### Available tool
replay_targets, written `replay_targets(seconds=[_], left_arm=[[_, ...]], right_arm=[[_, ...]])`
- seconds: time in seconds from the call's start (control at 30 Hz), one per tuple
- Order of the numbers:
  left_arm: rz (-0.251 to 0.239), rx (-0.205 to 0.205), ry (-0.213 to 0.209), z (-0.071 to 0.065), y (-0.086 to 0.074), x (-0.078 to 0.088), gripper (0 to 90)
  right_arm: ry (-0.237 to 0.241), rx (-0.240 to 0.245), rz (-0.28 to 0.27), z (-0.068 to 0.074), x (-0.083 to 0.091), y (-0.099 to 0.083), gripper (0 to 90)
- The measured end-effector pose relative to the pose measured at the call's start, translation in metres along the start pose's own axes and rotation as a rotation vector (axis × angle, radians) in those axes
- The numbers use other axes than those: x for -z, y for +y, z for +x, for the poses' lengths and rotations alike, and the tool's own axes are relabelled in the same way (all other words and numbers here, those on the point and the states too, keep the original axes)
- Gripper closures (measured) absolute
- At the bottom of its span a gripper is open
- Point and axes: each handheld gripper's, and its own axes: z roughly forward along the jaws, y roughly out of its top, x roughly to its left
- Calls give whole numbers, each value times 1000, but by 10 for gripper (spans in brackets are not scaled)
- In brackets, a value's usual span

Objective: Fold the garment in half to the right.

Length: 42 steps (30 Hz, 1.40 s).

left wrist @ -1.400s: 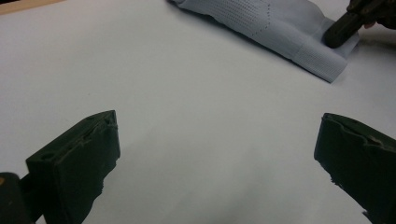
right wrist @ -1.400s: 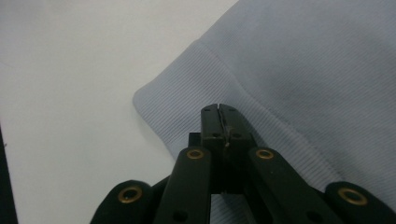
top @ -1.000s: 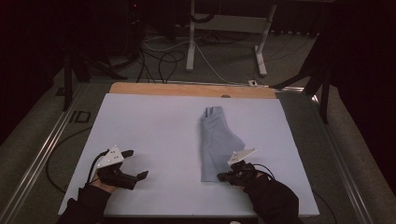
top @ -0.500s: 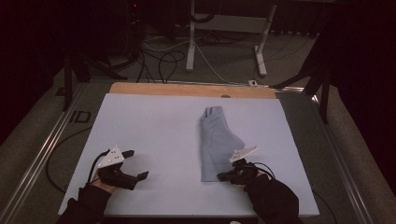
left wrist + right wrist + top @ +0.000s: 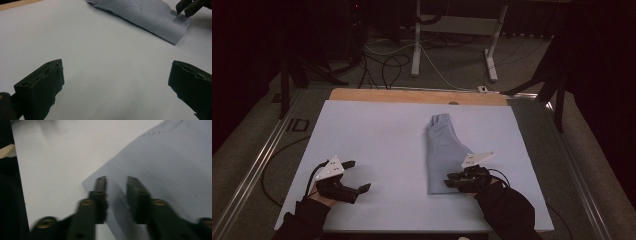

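Observation:
A folded grey-blue garment lies flat on the white table, right of centre, its length running away from me. My right gripper sits at the garment's near right corner. In the right gripper view its jaws have just been opening and stand a little apart, with the ribbed hem of the garment lying in the gap. My left gripper rests at the near left of the table, open wide with only bare table between its jaws. The left gripper view also catches the garment and the right gripper.
A wooden strip borders the table's far edge. Beyond it are the white legs of a desk and loose cables on the floor. A metal rail runs along the left side.
Both hands stay where they were and the garment lies as before; no shift shows in the high view.

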Motion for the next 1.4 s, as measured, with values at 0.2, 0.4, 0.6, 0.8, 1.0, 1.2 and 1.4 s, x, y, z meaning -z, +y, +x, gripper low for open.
replay_targets(seconds=[0.2, 0.4, 0.6, 0.8, 1.0, 1.2, 1.4], left_arm=[[5, -1, 0, 0, 0, -1, 14], [4, 1, 2, -1, 0, 0, 14], [10, -5, -5, -1, 0, -1, 14], [7, -5, -2, -1, 0, 0, 14], [6, -10, -6, -1, 0, 0, 14], [3, -4, 3, 1, 0, 1, 14], [-14, 13, 3, 2, 0, 3, 14]], right_arm=[[-14, 7, -50, -2, 4, 8, 333], [2, 0, -77, -6, 2, 15, 94], [6, -8, -122, -12, 6, 17, 92], [-23, -4, -143, -19, 13, 11, 93], [-46, 1, -147, -26, 23, -1, 93], [-101, -10, -158, -33, 33, -17, 93], [-145, -29, -162, -37, 43, -33, 93]])
